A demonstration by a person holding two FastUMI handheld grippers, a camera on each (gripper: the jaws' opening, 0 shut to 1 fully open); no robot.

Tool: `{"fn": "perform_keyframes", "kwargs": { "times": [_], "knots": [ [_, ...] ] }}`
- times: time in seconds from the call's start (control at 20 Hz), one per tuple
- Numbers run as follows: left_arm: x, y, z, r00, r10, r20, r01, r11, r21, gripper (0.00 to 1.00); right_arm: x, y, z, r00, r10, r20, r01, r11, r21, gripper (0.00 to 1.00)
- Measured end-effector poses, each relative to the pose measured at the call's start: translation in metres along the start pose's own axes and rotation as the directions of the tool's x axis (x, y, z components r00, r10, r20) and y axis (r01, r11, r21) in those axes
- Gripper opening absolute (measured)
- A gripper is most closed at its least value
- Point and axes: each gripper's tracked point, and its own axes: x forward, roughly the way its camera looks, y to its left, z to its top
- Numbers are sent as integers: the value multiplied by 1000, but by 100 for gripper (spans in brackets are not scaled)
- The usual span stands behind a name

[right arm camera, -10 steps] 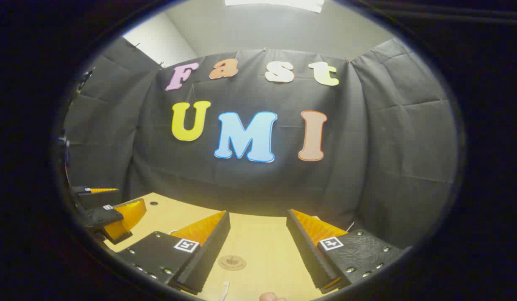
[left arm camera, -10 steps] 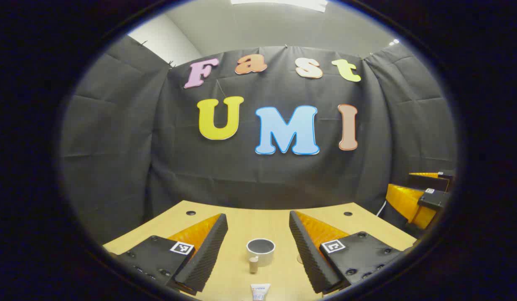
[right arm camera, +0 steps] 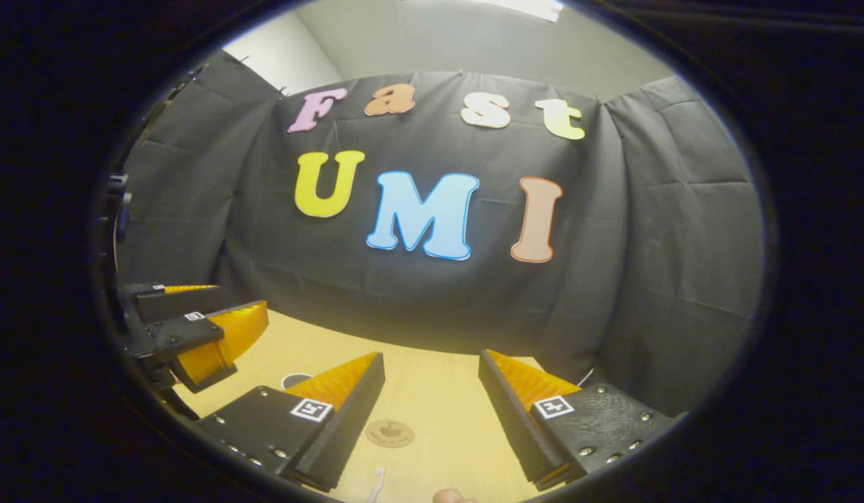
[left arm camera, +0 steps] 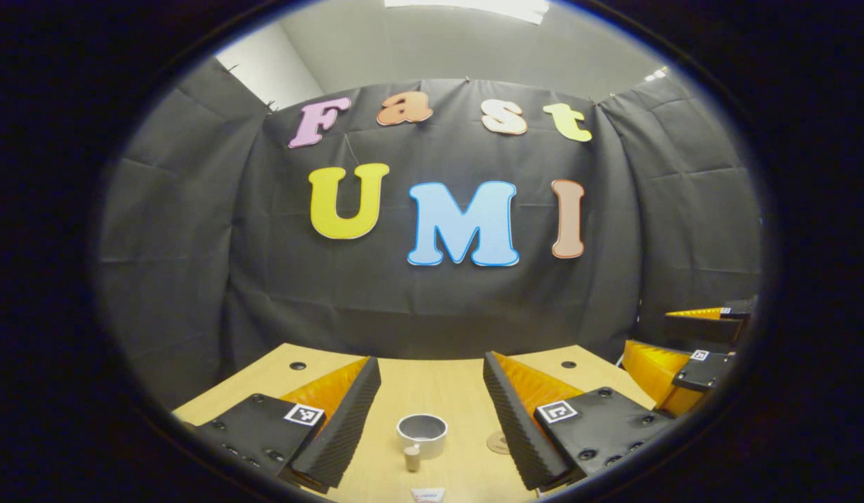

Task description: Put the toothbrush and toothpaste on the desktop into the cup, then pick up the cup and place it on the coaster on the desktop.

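Cup faces left gripper; coaster, perhaps toothbrush, right gripper.

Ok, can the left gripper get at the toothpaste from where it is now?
Probably yes. The left gripper is open, and the toothpaste lies on the desktop just below and between its fingers. The cup stands farther ahead, out of the way. The gripper would need to drop down.
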Motion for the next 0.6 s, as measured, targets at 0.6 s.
{"fn": "perform_keyframes", "kwargs": {
  "times": [0.6],
  "knots": [
    [16,0,-17,998,-37,-42,40,997,62,96,9,19,-25,995,54,-88,-50,998,50,89]
  ]
}}
